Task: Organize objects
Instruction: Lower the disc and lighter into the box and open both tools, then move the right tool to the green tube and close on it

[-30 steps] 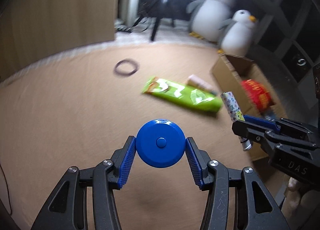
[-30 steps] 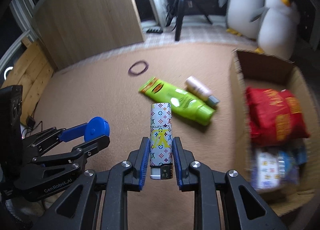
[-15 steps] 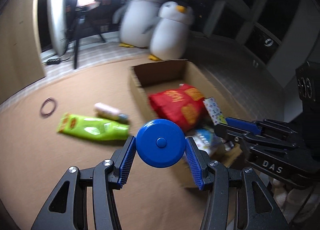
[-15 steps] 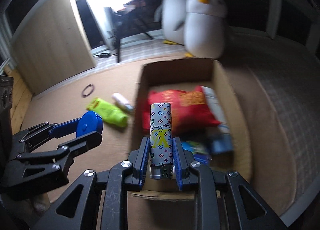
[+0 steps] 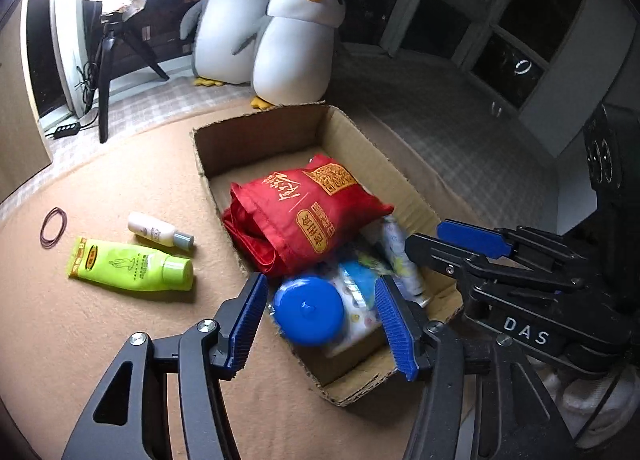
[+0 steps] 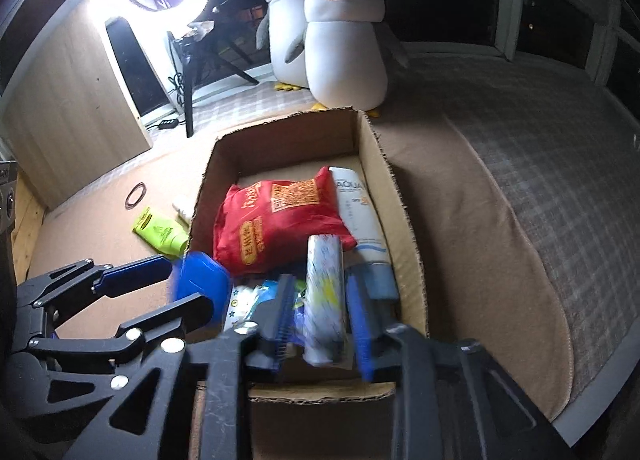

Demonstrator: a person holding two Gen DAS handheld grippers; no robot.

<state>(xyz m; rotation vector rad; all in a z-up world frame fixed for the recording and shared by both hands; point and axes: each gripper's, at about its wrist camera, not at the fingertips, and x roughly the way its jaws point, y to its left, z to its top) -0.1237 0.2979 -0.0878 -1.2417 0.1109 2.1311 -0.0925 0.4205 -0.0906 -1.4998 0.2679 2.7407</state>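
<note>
left gripper (image 5: 322, 316) jaws spread, blue disc (image 5: 310, 316) loose between them over the box (image 5: 360, 140); right gripper (image 6: 320, 324) spread too; green tube (image 5: 130, 266) lies leftward, nearer the left.

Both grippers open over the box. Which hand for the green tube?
Left. The left gripper is by the box's left wall, on the green tube's side; the right gripper is farther right.

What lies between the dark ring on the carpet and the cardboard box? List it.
In the left wrist view, a small white bottle and a green tube lie between the ring and the box.
</note>
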